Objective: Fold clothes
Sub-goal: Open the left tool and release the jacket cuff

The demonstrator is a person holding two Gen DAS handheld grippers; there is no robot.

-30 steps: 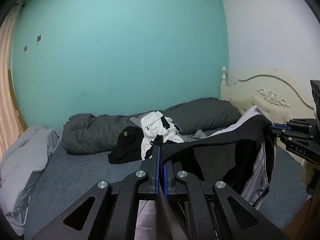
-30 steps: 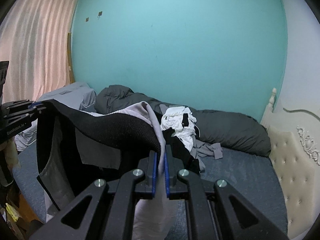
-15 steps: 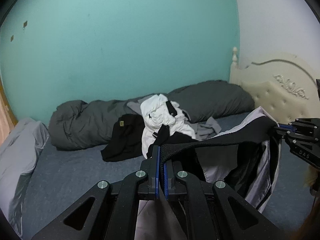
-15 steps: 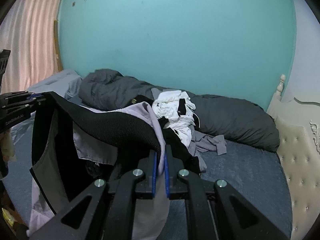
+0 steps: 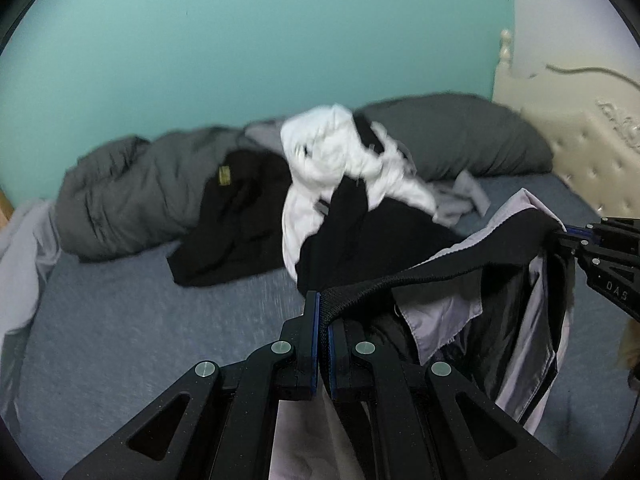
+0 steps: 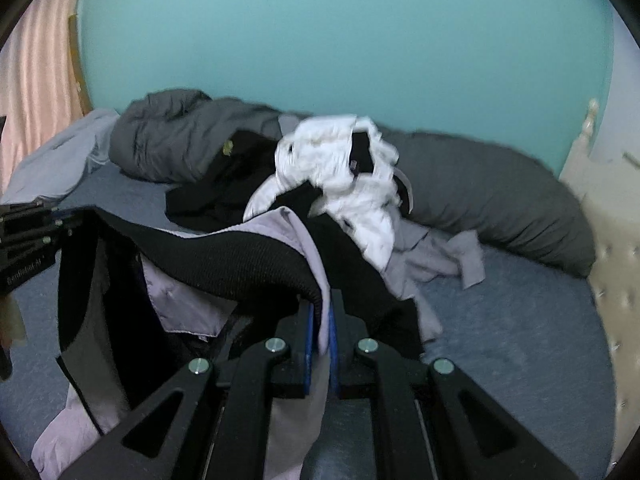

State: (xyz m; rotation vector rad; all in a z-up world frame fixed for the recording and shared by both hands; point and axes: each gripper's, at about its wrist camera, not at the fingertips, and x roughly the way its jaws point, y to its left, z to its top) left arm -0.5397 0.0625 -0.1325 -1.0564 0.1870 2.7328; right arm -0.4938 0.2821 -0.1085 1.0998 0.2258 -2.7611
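A black and lilac garment with a ribbed black waistband (image 5: 460, 264) hangs stretched between my two grippers above the bed. My left gripper (image 5: 323, 304) is shut on one end of the waistband. At the far right of the left wrist view, my right gripper (image 5: 568, 233) grips the other end. In the right wrist view the waistband (image 6: 224, 256) runs from my right gripper (image 6: 320, 312), shut on black and lilac cloth, to my left gripper (image 6: 76, 216) at the left edge. The garment's body droops below the band.
A pile of clothes lies mid-bed: a white garment (image 5: 340, 160), a black one (image 5: 240, 220) and a grey piece (image 6: 460, 260). Behind it runs a rolled dark grey duvet (image 5: 132, 192). Blue sheet (image 5: 140, 320) lies in front. A cream headboard (image 5: 580, 148) stands right, a curtain (image 6: 36, 80) left.
Both grippers have come down and forward toward the bed with the garment still stretched between them. The clothes pile now looks larger and closer, and less wall shows.
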